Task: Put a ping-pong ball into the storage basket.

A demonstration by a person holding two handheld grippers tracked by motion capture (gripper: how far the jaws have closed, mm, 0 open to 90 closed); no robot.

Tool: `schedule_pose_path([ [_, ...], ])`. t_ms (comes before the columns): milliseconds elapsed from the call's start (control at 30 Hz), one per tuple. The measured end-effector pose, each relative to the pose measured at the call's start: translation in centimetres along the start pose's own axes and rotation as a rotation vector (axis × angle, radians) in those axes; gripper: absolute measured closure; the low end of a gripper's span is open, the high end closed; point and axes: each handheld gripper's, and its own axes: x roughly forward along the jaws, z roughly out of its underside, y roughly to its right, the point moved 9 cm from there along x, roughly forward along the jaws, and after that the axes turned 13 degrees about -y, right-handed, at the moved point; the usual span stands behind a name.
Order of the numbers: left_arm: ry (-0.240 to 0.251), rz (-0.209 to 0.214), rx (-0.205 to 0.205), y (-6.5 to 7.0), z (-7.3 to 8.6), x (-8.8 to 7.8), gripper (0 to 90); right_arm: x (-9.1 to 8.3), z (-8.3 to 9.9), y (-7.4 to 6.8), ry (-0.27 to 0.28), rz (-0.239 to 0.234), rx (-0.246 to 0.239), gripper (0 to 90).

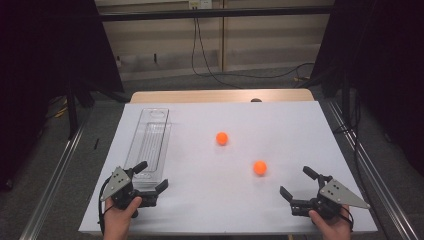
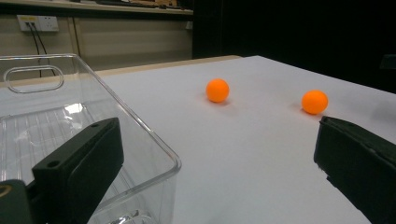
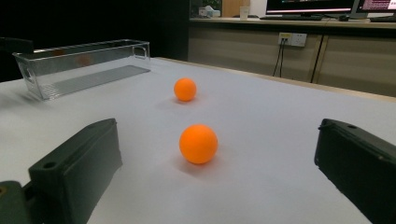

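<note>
Ahead, nearer orange ball (image 3: 198, 143) facing right tool (image 1: 299, 188) — jaws wide, empty, left tool (image 1: 151, 176) likewise, seemingly

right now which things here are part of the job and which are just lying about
In the job: near orange ball, far orange ball, clear plastic bin, left claw, right claw, both open.

Lying about: black cable on the floor, wall socket.

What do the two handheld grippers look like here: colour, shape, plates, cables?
Both the left gripper and the right gripper are black, each with two blocky, flat-faced jaws. Each carries a grey three-cornered plate with small dark holes on top, and a thin black cable loops by each hand. No sleeves are visible.
</note>
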Motion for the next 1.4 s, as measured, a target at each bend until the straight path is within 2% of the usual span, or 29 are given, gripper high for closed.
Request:
schedule_pose_path([
  [633, -0.003, 0.028, 0.004, 0.8, -0.5, 0.6, 1.5, -0.3, 0.0, 0.0, 0.002, -0.003, -0.001, 0.0],
  [767, -0.005, 0.036, 0.023, 1.1, -0.7, 0.7, 1.5, -0.3, 0.0, 0.0, 0.005, -0.002, -0.002, 0.0],
  [1133, -0.004, 0.075, 0.026, 2.6, -1.5, 1.3, 1.3, -0.2, -0.2, -0.2, 0.008, -0.014, -0.011, 0.2],
  [1400, -0.037, 0.097, 0.034, 3.8, -2.0, 2.4, 1.1, -0.2, -0.2, -0.2, 0.009, -0.019, -0.008, 0.3],
])
